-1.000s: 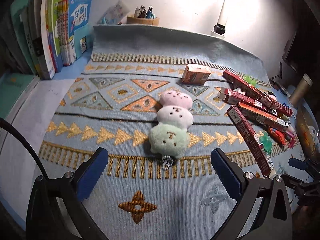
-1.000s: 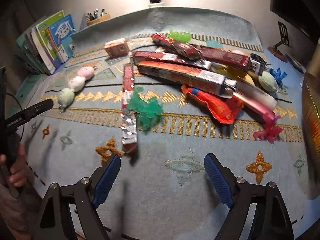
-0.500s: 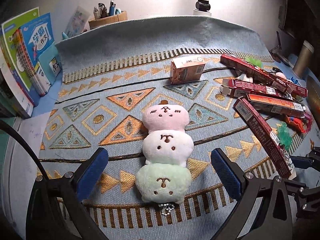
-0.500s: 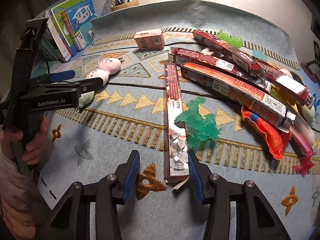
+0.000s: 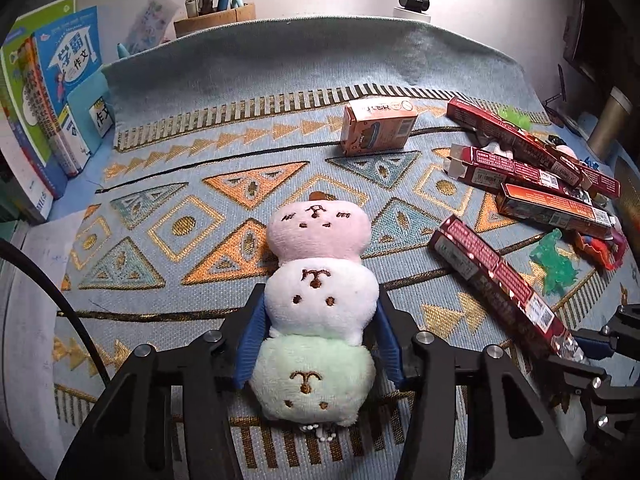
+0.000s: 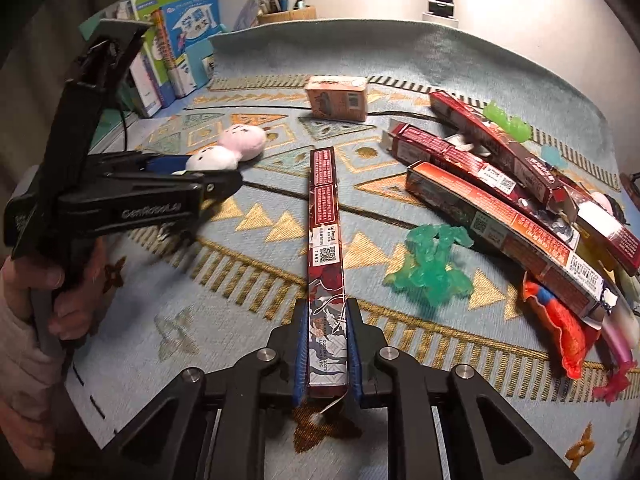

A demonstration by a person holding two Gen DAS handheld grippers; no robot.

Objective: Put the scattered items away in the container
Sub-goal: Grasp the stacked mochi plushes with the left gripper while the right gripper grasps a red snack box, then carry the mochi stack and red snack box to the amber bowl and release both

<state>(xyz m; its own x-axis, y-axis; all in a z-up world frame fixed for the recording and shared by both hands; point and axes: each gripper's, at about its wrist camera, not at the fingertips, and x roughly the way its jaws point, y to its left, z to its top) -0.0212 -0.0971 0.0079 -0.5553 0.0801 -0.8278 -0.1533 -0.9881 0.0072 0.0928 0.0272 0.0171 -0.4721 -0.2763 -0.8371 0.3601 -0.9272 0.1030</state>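
A plush toy (image 5: 318,300) of three stacked balls, pink, white and green, lies on the patterned blue cloth (image 5: 200,240). My left gripper (image 5: 320,320) is shut on it, blue pads against the white and green balls; it also shows in the right wrist view (image 6: 192,168). My right gripper (image 6: 326,328) is shut on the near end of a long red box (image 6: 325,216) that lies flat on the cloth. This long red box also shows in the left wrist view (image 5: 492,276). No container is clearly in view.
A pile of long red boxes (image 6: 500,184), an orange carton (image 6: 338,96), green jelly toys (image 6: 434,264), a red-blue packet (image 6: 564,320) and a pink item (image 6: 616,376) lie at right. Books (image 5: 48,92) stand at left, a pen holder (image 5: 212,16) at the back.
Both grippers moved forward and closed. The left one went from open behind the plush toy to shut on it. The right one closed on the end of the long red box.
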